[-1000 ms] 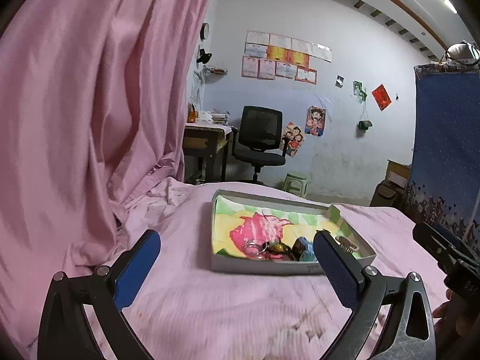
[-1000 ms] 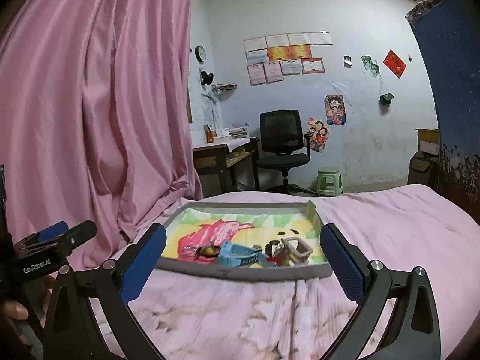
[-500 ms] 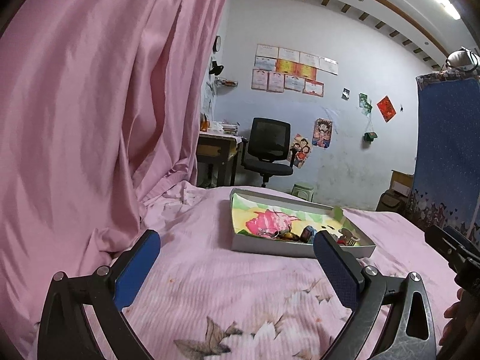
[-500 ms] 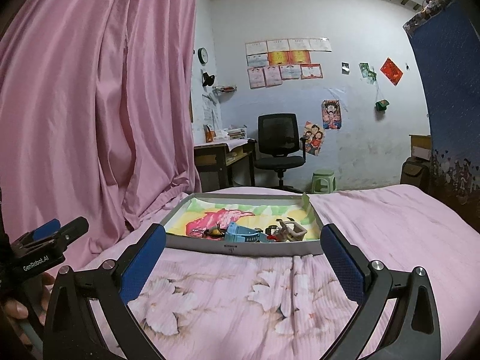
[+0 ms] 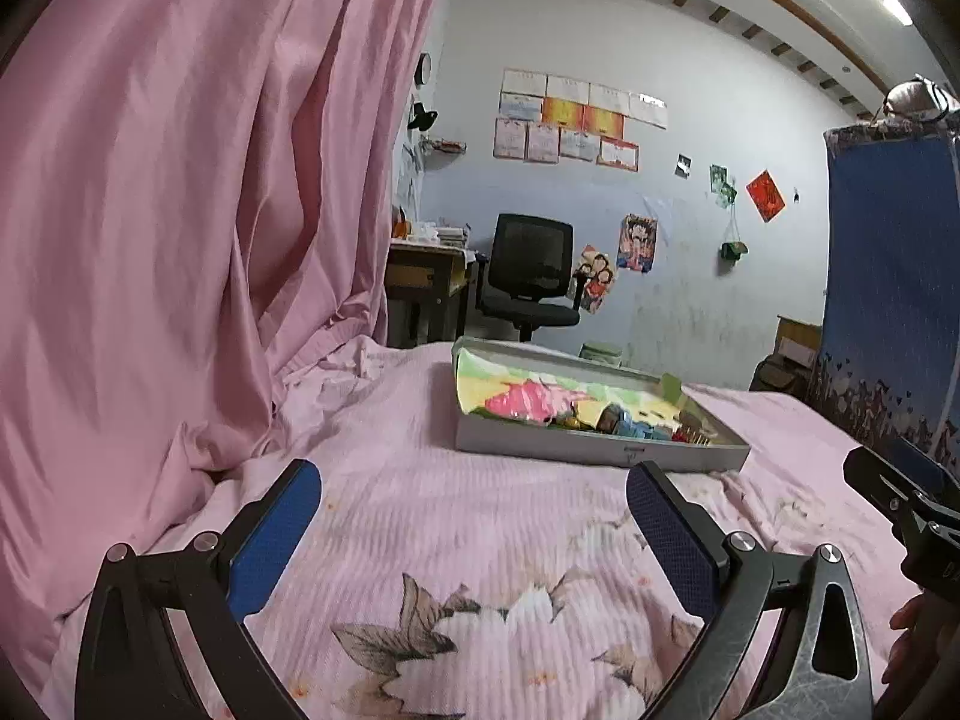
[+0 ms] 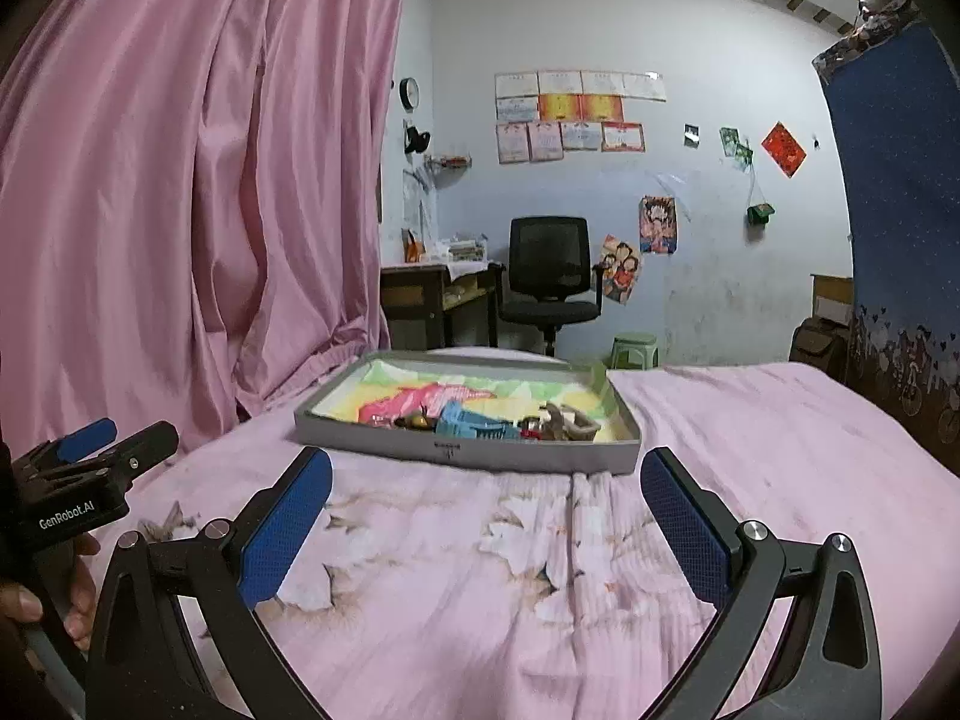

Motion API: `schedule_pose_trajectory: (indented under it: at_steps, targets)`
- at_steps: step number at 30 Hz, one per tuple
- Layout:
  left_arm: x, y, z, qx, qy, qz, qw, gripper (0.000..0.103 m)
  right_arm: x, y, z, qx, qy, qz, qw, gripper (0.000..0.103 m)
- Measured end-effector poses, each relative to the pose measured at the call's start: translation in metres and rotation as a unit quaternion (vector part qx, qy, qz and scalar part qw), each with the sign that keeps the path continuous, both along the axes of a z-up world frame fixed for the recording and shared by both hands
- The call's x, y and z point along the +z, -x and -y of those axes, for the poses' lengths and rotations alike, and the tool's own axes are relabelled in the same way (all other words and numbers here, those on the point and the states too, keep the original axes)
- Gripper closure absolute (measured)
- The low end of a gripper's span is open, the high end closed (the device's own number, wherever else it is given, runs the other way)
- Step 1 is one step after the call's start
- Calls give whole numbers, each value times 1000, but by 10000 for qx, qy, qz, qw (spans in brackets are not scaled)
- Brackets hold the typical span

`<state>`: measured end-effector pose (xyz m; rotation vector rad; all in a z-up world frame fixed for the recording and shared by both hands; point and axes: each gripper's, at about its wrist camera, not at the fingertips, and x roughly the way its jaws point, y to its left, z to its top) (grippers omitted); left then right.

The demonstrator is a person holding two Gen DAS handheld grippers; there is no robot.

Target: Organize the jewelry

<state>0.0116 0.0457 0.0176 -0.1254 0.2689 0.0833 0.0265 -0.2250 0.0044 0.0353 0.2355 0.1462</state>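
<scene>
A shallow grey box [image 5: 594, 450] [image 6: 384, 438] with a colourful picture lining lies on the pink flowered bedspread [image 5: 480, 528] [image 6: 540, 540]. Inside, near its front wall, sit several small pieces: a blue watch-like piece [image 6: 468, 423] [image 5: 636, 427], a dark bead item [image 6: 414, 420] and a brownish clasp-like piece [image 6: 561, 420]. My left gripper [image 5: 474, 492] is open and empty, well short of the box. Just as wide open and empty is my right gripper [image 6: 486, 480], a little in front of the box. Each view catches the other gripper at its edge, held by a hand.
A pink curtain [image 5: 180, 210] [image 6: 180, 180] hangs along the left and bunches on the bed. Beyond the bed stand a desk [image 6: 432, 294], a black office chair [image 6: 549, 282] and a green stool [image 6: 636, 348]. A dark blue cloth [image 5: 888, 300] hangs at the right.
Both grippers have pulled back from the box and dropped lower over the bedspread; the box now looks smaller and farther. Both stay open and empty.
</scene>
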Motion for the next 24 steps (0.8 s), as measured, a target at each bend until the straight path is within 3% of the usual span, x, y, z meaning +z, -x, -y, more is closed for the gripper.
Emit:
schedule_pose_trajectory:
  at_steps: [24]
  targets:
    - [-16, -5, 1, -63, -32, -184, 9998, 0, -14, -12, 5, 91, -128, -330, 9993, 2]
